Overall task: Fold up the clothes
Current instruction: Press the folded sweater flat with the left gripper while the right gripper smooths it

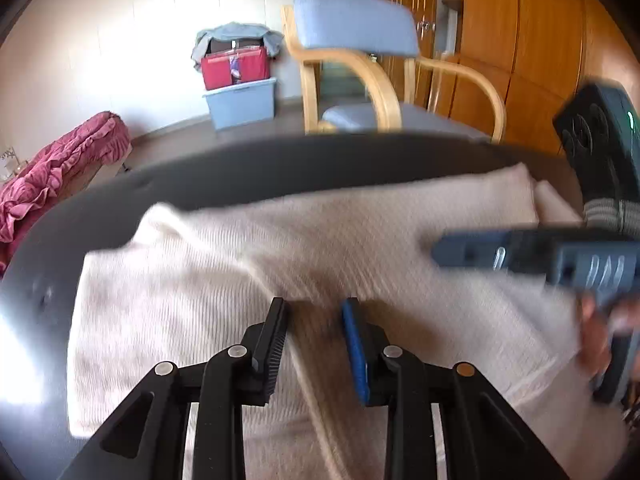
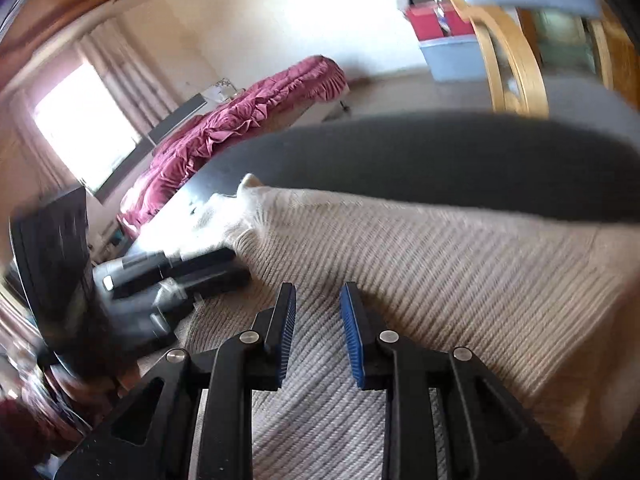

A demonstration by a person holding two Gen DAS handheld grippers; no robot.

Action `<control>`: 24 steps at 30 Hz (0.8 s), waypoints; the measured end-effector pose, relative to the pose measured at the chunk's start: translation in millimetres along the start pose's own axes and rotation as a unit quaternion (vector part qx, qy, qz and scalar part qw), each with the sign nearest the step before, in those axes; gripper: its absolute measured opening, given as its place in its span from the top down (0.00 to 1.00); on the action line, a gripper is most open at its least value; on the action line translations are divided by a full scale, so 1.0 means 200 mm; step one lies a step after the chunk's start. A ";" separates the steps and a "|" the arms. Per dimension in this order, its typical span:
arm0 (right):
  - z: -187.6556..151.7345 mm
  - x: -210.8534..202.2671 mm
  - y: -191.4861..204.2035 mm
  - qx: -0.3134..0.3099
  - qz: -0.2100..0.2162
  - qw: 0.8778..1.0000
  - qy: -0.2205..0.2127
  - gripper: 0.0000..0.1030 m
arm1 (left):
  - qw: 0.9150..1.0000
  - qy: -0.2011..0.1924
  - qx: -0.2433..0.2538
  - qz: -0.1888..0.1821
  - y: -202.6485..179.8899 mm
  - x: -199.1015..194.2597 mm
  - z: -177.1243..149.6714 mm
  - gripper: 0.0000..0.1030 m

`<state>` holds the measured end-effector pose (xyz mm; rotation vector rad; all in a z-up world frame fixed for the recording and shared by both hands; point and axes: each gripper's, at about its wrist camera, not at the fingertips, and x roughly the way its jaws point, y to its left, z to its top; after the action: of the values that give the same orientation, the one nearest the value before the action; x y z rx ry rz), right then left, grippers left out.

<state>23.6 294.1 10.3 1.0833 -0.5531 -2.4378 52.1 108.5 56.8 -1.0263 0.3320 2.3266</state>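
A cream ribbed knit sweater (image 1: 248,280) lies spread over a dark grey round table (image 1: 240,176), folded over along its far edge. My left gripper (image 1: 316,312) hovers low over the middle of the sweater, open, with a shadowed fold of fabric showing in the gap. A hand holds my right gripper (image 1: 460,250), which reaches in from the right above the sweater's right side, blurred. In the right wrist view, the right gripper (image 2: 319,296) is open over the sweater (image 2: 420,264), and the left gripper (image 2: 232,268) comes in from the left at a fold.
A wooden armchair with blue cushions (image 1: 356,32) stands just beyond the table. A pale blue bin with a red box on top (image 1: 240,104) sits by the wall. A crimson bedcover (image 1: 60,160) lies at the left, and a wooden wardrobe (image 1: 540,40) is at the right.
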 end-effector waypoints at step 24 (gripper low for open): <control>0.01 0.03 -0.04 0.026 0.021 0.999 -0.004 0.75 | 0.998 -0.014 -0.046 -0.027 0.00 -0.03 0.02 0.72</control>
<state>16.5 299.1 4.3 1.0726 -0.6375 -2.4052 52.3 108.5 64.3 -1.0316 0.1860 2.3243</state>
